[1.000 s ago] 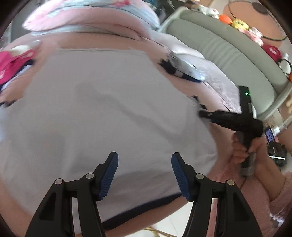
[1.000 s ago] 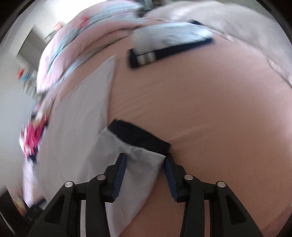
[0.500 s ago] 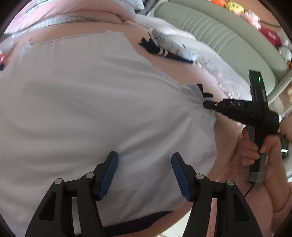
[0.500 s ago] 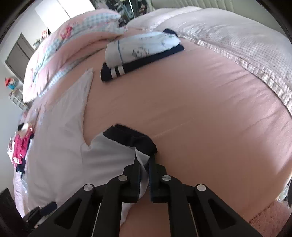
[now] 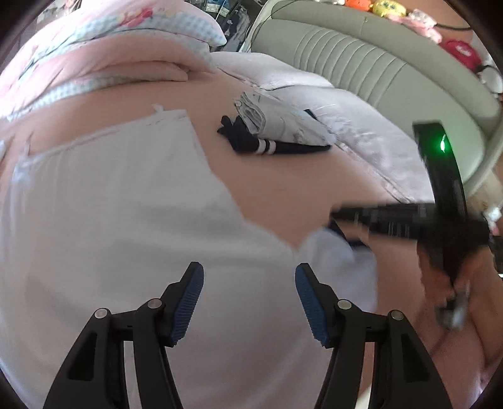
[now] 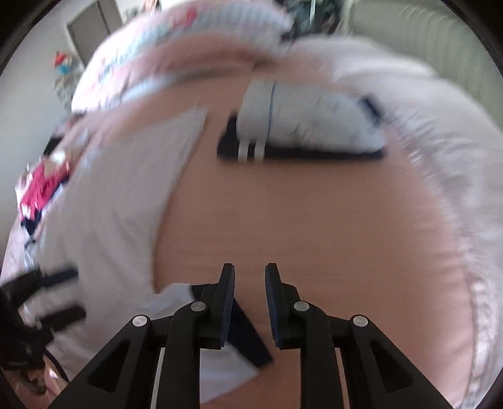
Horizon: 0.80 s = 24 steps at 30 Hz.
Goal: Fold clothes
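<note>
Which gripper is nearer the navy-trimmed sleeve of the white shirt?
Right. The right gripper hovers directly over the sleeve, fingers slightly parted, the navy cuff beneath its left finger. The left gripper sits over the shirt's body, the sleeve off to its right.

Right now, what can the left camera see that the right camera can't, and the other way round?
Only the left wrist view shows the hand holding the right gripper, its green light, and the ribbed grey headboard sharply. Only the right wrist view shows the bright pink clothes at the bed's far left and a grey door. Both show the white shirt spread on the pink sheet, its navy-cuffed sleeve, the folded pile and the flowery pillow. The left gripper is open; the right gripper has a small gap, holding nothing.
</note>
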### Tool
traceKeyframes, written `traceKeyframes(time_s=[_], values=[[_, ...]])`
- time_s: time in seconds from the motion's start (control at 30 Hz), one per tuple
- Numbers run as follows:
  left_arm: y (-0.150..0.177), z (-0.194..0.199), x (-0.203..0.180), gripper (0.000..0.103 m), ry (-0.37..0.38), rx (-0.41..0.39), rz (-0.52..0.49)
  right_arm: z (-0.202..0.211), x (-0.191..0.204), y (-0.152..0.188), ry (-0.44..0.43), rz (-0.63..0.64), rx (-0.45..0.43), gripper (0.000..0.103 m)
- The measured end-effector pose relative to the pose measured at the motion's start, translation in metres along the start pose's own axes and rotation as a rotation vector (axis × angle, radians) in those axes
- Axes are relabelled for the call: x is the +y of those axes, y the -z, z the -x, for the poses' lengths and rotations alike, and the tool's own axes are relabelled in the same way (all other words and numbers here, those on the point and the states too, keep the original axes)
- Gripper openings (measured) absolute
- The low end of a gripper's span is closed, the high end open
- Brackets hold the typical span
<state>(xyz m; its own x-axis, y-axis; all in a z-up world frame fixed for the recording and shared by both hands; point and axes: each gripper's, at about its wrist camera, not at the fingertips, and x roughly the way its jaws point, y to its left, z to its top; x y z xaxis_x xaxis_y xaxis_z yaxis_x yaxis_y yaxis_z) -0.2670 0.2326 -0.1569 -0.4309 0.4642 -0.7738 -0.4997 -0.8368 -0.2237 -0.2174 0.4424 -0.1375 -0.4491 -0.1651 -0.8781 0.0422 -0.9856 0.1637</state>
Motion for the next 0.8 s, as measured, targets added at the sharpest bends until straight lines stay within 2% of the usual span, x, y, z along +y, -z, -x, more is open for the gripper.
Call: traceKeyframes(time_s=[0.13, 0.27, 0.4, 0.6, 0.8], values=[[-0.013, -0.029, -0.013, 0.058, -0.028, 0.012, -0.019, 0.002, 0.009, 0.014, -0.064, 0.098, 0.028, 0.019], [-0.007, -0.045, -0.016, 0.058, -0.052, 0.055, -0.044, 0.009, 0.019, 0.029, -0.13, 0.201, 0.045, 0.019], [0.003, -0.039, -0.013, 0.058, -0.082, 0.048, -0.054, 0.006, 0.021, 0.031, -0.143, 0.263, 0.059, 0.019], [0.013, -0.037, -0.012, 0.058, -0.081, 0.045, -0.074, -0.002, 0.03, 0.032, -0.153, 0.361, 0.083, 0.019], [0.017, -0.033, -0.011, 0.058, -0.085, 0.019, -0.058, -0.007, 0.038, 0.028, -0.15, 0.346, 0.068, 0.02]])
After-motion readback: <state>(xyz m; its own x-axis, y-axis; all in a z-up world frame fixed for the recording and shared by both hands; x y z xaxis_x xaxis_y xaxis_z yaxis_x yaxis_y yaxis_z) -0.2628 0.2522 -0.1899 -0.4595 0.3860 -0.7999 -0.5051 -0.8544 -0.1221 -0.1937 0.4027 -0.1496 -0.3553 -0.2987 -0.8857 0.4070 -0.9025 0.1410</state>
